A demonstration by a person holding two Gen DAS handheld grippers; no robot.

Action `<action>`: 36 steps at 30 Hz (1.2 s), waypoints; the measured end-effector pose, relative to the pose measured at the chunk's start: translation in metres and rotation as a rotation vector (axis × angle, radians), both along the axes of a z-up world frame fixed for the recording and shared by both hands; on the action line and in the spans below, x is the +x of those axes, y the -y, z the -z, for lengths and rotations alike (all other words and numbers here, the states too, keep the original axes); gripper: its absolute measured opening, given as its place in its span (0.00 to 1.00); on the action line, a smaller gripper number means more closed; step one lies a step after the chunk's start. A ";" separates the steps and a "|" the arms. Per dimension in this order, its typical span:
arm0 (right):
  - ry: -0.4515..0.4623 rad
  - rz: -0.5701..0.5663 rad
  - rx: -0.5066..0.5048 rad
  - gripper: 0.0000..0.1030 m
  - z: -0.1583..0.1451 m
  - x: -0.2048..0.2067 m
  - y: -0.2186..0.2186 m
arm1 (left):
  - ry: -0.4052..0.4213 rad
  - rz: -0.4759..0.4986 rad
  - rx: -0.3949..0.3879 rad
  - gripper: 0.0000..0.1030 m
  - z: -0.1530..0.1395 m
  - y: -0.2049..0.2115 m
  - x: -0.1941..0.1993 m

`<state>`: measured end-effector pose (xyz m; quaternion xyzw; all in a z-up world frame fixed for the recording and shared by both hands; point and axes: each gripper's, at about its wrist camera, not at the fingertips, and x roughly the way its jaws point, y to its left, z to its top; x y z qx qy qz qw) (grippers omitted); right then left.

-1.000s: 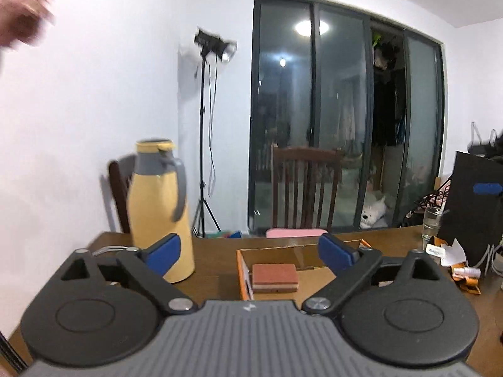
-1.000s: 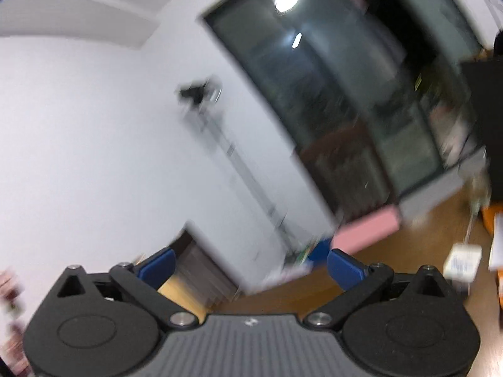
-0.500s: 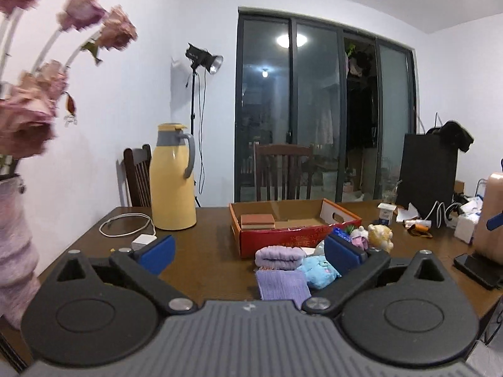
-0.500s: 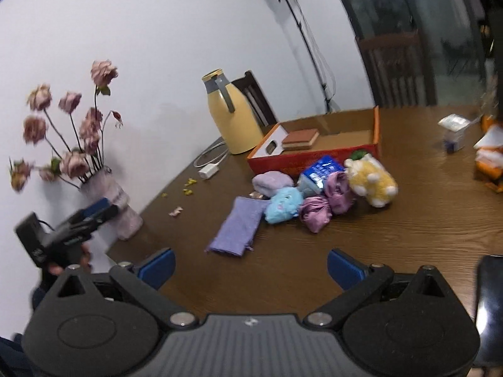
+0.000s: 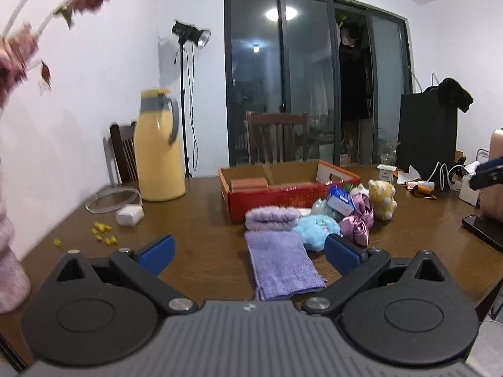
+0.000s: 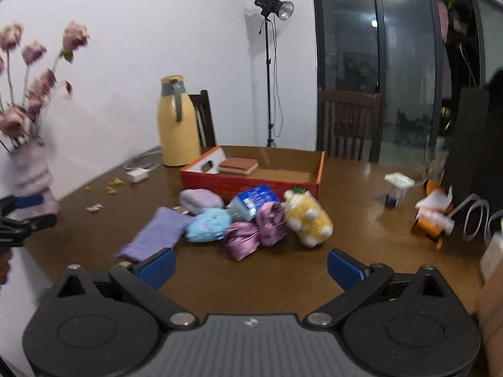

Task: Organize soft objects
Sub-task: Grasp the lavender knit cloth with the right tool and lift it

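Note:
A pile of soft things lies on the brown table in front of a red cardboard box (image 5: 276,191) (image 6: 251,185): a flat purple cloth (image 5: 283,264) (image 6: 157,232), a rolled lilac towel (image 5: 272,218) (image 6: 201,201), a blue plush (image 5: 317,227) (image 6: 209,224), purple satin bundles (image 5: 358,223) (image 6: 254,231), a yellow plush (image 5: 382,199) (image 6: 309,218) and a blue packet (image 5: 339,201) (image 6: 251,201). My left gripper (image 5: 250,253) is open above the purple cloth's near end. My right gripper (image 6: 250,267) is open and empty, short of the pile.
A yellow thermos (image 5: 160,163) (image 6: 177,122) stands at the back left beside a white charger (image 5: 129,215) with cable. A vase of pink flowers (image 6: 30,169) is at the left edge. A black speaker (image 5: 427,135), a phone (image 5: 484,231), small bottles and clutter (image 6: 433,216) fill the right side.
Both cameras have swung and steadied on the pile. The left gripper has come lower and closer over the purple cloth; the right has dropped toward the table and faces the box more squarely.

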<state>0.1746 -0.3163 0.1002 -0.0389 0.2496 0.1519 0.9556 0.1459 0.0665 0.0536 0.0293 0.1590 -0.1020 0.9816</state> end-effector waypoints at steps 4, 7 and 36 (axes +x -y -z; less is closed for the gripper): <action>0.060 -0.019 0.014 0.95 0.011 0.046 -0.022 | -0.086 -0.004 -0.041 1.00 0.023 0.013 0.045; 0.064 -0.086 0.034 0.84 0.025 0.087 -0.053 | -0.133 -0.048 -0.042 1.00 0.041 0.026 0.079; -0.220 -0.163 0.151 0.17 0.103 0.072 -0.115 | -0.278 0.168 -0.138 0.31 0.091 0.043 0.072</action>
